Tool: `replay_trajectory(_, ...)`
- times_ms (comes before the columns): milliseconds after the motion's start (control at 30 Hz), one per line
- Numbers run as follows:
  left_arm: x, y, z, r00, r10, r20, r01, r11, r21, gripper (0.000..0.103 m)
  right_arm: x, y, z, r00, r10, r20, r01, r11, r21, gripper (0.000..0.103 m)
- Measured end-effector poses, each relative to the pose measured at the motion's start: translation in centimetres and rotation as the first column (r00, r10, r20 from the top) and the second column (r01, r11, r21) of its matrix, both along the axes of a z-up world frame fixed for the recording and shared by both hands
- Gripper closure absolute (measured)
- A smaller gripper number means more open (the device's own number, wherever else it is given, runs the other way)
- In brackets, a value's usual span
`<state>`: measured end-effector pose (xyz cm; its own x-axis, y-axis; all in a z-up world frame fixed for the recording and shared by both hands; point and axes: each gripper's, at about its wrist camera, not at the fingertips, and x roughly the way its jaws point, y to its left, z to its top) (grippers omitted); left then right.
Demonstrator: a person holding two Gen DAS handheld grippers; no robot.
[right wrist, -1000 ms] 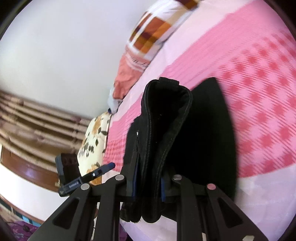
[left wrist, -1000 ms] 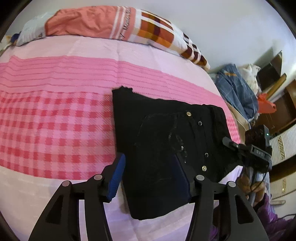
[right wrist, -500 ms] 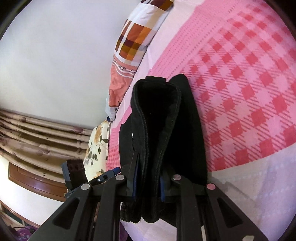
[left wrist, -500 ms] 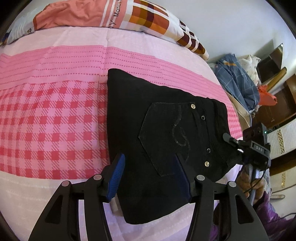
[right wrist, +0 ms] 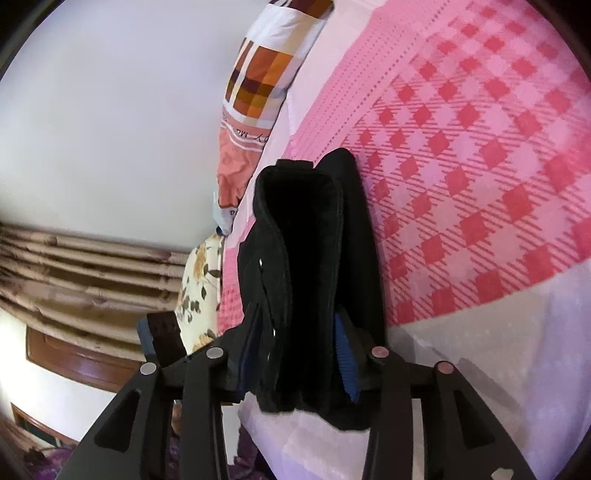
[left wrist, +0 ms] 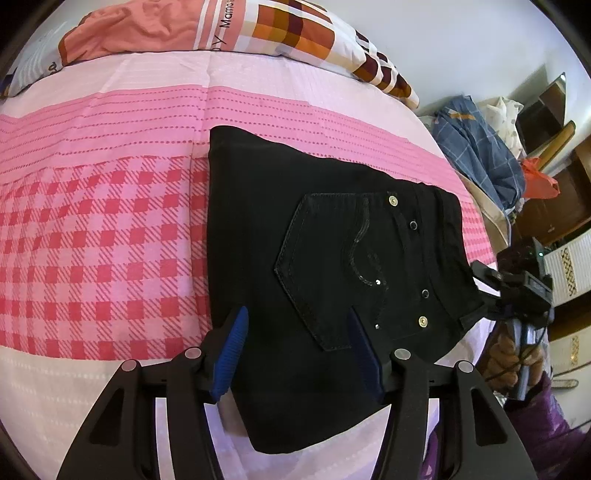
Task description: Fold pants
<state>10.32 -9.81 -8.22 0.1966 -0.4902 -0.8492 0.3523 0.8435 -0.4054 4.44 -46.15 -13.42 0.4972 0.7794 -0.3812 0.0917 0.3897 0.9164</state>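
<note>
Black pants (left wrist: 325,266) lie folded flat on the pink checked bed sheet (left wrist: 103,251), back pocket and metal rivets facing up. My left gripper (left wrist: 295,354) is open and hovers just above the pants' near edge, holding nothing. In the right wrist view the pants' thick folded edge (right wrist: 306,266) stands between the fingers of my right gripper (right wrist: 299,350). Its jaws have spread apart and the blue pads (right wrist: 345,358) sit loosely on either side of the cloth. The right gripper also shows in the left wrist view (left wrist: 517,288) at the pants' right edge.
A patchwork pillow (left wrist: 236,29) lies at the head of the bed. A pile of blue checked clothes (left wrist: 480,155) and wooden furniture (left wrist: 554,206) stand to the right of the bed. A floral pillow (right wrist: 199,280) and curtains (right wrist: 85,273) show in the right wrist view.
The pants were laid flat and smoothed on the bed. My left gripper moved in closer over them. My right gripper's jaws opened wider, loosening their hold on the folded edge.
</note>
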Motion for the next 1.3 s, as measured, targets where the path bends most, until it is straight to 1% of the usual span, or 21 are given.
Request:
replay_trajectory(133,-0.1,-0.3,-0.5,1.0,0.0,0.008,0.0,1.0,0.003,0.044,-0.8,0.4,0.0,1.0,0.013,-0.001,-0.013,0.999,-0.05,0.066)
replay_trajectory(167,-0.2,-0.4,-0.6,1.0,-0.001,0.009,0.001,1.0,0.002,0.043,-1.0,0.6,0.0,1.0,0.012,0.005,-0.012,0.997,-0.076,0.068)
replay_trajectory(200,-0.2,-0.3,-0.8,1.0,-0.001,0.009,0.001,1.0,0.0,0.043,-1.0,0.8,0.1,1.0,0.015,0.01,-0.014,0.994,-0.106,0.075)
replay_trajectory(233,-0.2,-0.3,-0.9,1.0,0.0,0.009,0.0,1.0,0.0,0.043,-1.1,1.0,0.2,1.0,0.021,0.012,-0.019,0.99,-0.137,0.078)
replay_trajectory(300,-0.3,-0.3,-1.0,1.0,-0.001,0.015,0.001,1.0,-0.001,0.043,-1.1,1.1,0.0,1.0,0.022,0.007,-0.02,0.987,-0.161,0.085)
replay_trajectory(400,-0.4,-0.1,-1.2,1.0,0.002,0.026,-0.002,1.0,0.0,0.043,-1.2,1.1,-0.4,1.0,0.019,0.0,-0.019,0.986,-0.164,0.086)
replay_trajectory(533,-0.3,0.9,-1.3,0.999,0.03,0.024,-0.029,0.999,-0.015,0.043,-1.4,1.1,-0.5,1.0,0.018,-0.002,-0.018,0.986,-0.166,0.086)
replay_trajectory(633,0.2,1.8,-1.2,0.998,0.057,0.019,-0.056,0.998,-0.024,0.043,-1.5,0.9,-0.7,1.0,0.009,-0.006,-0.01,0.99,-0.141,0.086)
replay_trajectory(733,0.4,2.6,-1.2,0.997,0.074,0.02,-0.074,0.997,-0.022,0.043,-1.6,0.7,-0.8,1.0,0.001,-0.009,-0.002,0.993,-0.114,0.081)
replay_trajectory(967,1.0,3.8,-1.8,0.996,0.086,0.02,-0.086,0.996,0.002,0.043,-1.5,0.7,-0.1,1.0,0.005,0.006,-0.003,0.987,-0.164,0.077)
replay_trajectory(1100,1.2,3.3,-1.7,0.996,0.081,0.031,-0.082,0.997,0.014,0.043,-1.5,0.8,0.3,1.0,-0.007,0.008,0.009,0.981,-0.194,0.075)
replay_trajectory(1133,1.3,3.1,-1.7,0.996,0.079,0.035,-0.08,0.997,0.015,0.043,-1.5,0.8,0.9,1.0,-0.022,0.02,0.026,0.974,-0.226,0.075)
replay_trajectory(1200,1.3,2.8,-1.6,0.997,0.073,0.04,-0.074,0.997,0.014,0.043,-1.4,0.5,2.7,0.997,-0.037,0.07,0.055,0.959,-0.277,0.075)
replay_trajectory(1267,1.2,2.4,-1.7,0.997,0.062,0.036,-0.063,0.998,0.014,0.043,-0.6,1.0,5.5,0.987,-0.007,0.158,0.056,0.949,-0.31,0.075)
replay_trajectory(1300,1.1,2.0,-1.8,0.998,0.059,0.036,-0.06,0.998,0.015,0.043,0.2,1.8,7.1,0.98,0.034,0.198,0.034,0.943,-0.33,0.075)
